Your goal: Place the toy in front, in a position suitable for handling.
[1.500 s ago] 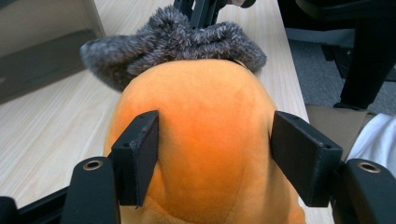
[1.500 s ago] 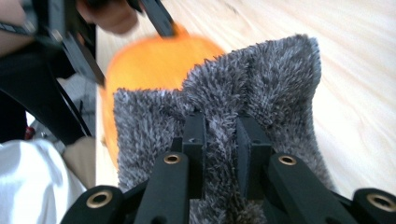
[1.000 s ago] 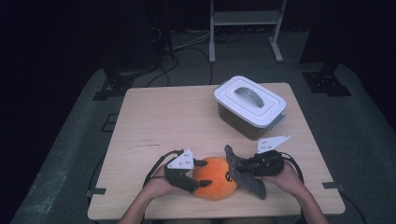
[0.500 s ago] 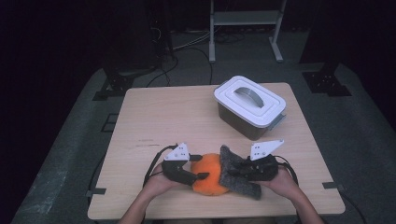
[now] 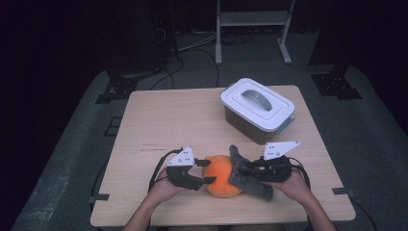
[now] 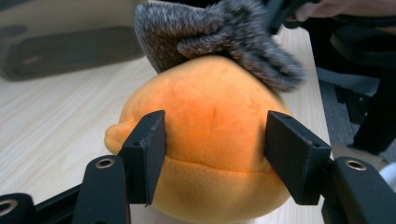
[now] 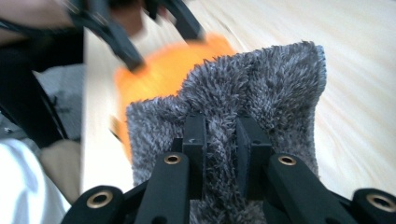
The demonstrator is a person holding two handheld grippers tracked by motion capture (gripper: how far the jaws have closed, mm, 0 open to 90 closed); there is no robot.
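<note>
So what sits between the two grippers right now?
The orange plush ball, flanked by the open left gripper, with the grey furry cloth pinched by the right gripper, in the high view.

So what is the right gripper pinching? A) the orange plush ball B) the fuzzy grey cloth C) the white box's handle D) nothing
B: the right gripper has its jaws closed on a fold of the fuzzy grey cloth, which lies against the orange plush ball.

No text, label, brand, number or sign can be read on anything that is seen in these views.
</note>
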